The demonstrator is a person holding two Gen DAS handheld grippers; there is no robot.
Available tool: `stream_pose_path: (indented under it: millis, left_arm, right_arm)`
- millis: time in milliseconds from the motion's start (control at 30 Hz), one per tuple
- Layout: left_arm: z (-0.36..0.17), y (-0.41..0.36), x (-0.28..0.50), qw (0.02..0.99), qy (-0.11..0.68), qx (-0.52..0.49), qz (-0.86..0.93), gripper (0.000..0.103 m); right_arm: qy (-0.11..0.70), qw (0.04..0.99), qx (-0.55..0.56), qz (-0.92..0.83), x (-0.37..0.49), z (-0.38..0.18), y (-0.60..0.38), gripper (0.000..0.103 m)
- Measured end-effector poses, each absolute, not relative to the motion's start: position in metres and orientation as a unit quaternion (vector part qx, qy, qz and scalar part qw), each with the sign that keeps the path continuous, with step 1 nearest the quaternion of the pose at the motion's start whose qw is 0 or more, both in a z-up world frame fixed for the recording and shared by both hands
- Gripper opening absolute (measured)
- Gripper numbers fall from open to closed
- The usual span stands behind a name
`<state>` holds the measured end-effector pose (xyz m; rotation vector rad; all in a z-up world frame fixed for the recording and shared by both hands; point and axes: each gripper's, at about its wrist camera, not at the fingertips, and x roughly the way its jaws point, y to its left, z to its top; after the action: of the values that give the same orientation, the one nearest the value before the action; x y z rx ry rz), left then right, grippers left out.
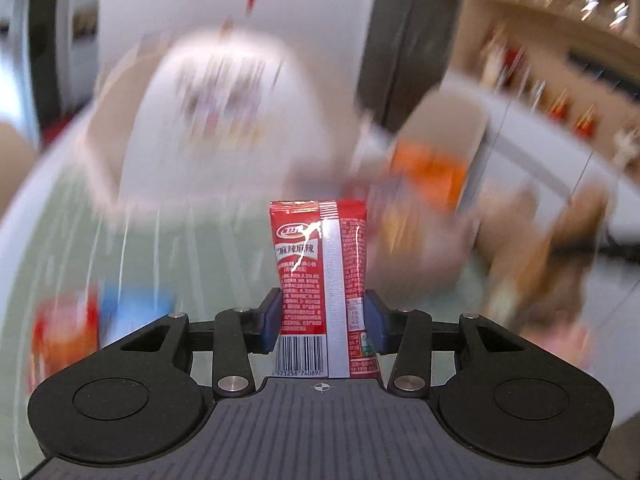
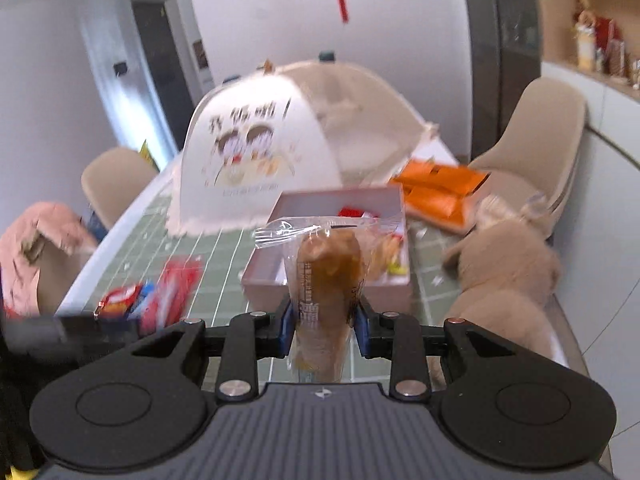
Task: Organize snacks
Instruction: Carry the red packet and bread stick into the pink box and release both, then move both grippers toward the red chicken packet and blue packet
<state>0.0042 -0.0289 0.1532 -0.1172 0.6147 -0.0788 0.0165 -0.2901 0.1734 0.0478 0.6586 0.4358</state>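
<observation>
The left tool [image 1: 322, 316] is clamped on a red snack packet [image 1: 320, 280], its blue pads pressing the packet's two sides so that it stands upright between them, barcode end toward the camera; everything beyond it in that view is smeared by motion blur. The right tool [image 2: 323, 322] is clamped on a brown snack in a clear wrapper [image 2: 326, 280], held upright with the crinkled wrapper top above the pads. Just past that wrapper a shallow pink box [image 2: 340, 240] sits on the green gridded desk [image 2: 224, 256], with a few small packets inside it, too blurred to name. To the left of the box, red and blue snack packets [image 2: 152, 296] lie on the desk near its edge. Behind the box stands a white dome-shaped food cover [image 2: 256, 152] printed with two cartoon figures. Orange packages [image 2: 436, 188] lie to the right of the cover, and a tan plush toy [image 2: 504, 276] rests at the desk's right side. Beige chairs [image 2: 536, 136] stand around the desk.
</observation>
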Motion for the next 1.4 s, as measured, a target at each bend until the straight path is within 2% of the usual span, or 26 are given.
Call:
stream_pose_path:
  millis: [133, 200, 267, 433, 567, 667, 800, 867, 900, 933, 967, 1000, 1200, 1400]
  left_arm:
    - [0.205, -0.036, 0.061, 0.968, 0.229, -0.066, -0.078, 0.052]
    - [0.209, -0.031, 0.099, 0.961, 0.232, -0.108, -0.105, 0.056]
    - [0.204, -0.027, 0.12, 0.955, 0.252, -0.124, -0.096, 0.051]
    - [0.172, -0.009, 0.095, 0.944, 0.257, -0.186, -0.089, 0.051]
    - [0.127, 0.007, 0.057, 0.916, 0.319, -0.231, -0.075, 0.051]
    - [0.098, 0.011, 0.039, 0.894, 0.368, -0.245, -0.072, 0.05]
    - [0.098, 0.02, 0.026, 0.894, 0.363, -0.255, -0.065, 0.05]
    - [0.102, 0.027, 0.021, 0.898, 0.355, -0.254, -0.058, 0.05]
    - [0.103, 0.031, 0.019, 0.899, 0.354, -0.253, -0.052, 0.05]
    - [0.102, 0.037, 0.017, 0.899, 0.354, -0.255, -0.042, 0.05]
    - [0.1, 0.043, 0.014, 0.897, 0.357, -0.258, -0.029, 0.05]
    - [0.098, 0.05, 0.007, 0.896, 0.358, -0.263, -0.012, 0.05]
    - [0.085, 0.104, -0.028, 0.884, 0.367, -0.272, 0.101, 0.05]
    - [0.071, 0.14, -0.03, 0.876, 0.375, -0.262, 0.153, 0.05]
  right_arm:
    - [0.316, 0.927, 0.02, 0.2, 0.018, 0.177, -0.289, 0.029]
    - [0.318, 0.927, 0.019, 0.196, 0.017, 0.177, -0.287, 0.029]
    - [0.316, 0.929, 0.014, 0.193, 0.012, 0.178, -0.287, 0.029]
    - [0.313, 0.934, 0.019, 0.169, 0.009, 0.184, -0.305, 0.029]
    - [0.298, 0.939, 0.035, 0.168, 0.02, 0.204, -0.318, 0.029]
    - [0.262, 0.945, 0.044, 0.192, 0.034, 0.24, -0.318, 0.029]
    - [0.237, 0.94, 0.053, 0.241, 0.068, 0.285, -0.303, 0.029]
    - [0.249, 0.933, 0.05, 0.254, 0.094, 0.294, -0.288, 0.031]
    - [0.264, 0.928, 0.047, 0.259, 0.112, 0.292, -0.278, 0.032]
    - [0.277, 0.926, 0.042, 0.253, 0.13, 0.287, -0.269, 0.041]
    - [0.289, 0.929, 0.034, 0.23, 0.147, 0.278, -0.261, 0.057]
    - [0.301, 0.931, 0.027, 0.206, 0.16, 0.269, -0.256, 0.062]
    - [0.372, 0.912, 0.023, 0.173, 0.195, 0.201, -0.245, 0.063]
    - [0.428, 0.882, 0.018, 0.196, 0.18, 0.152, -0.227, 0.063]
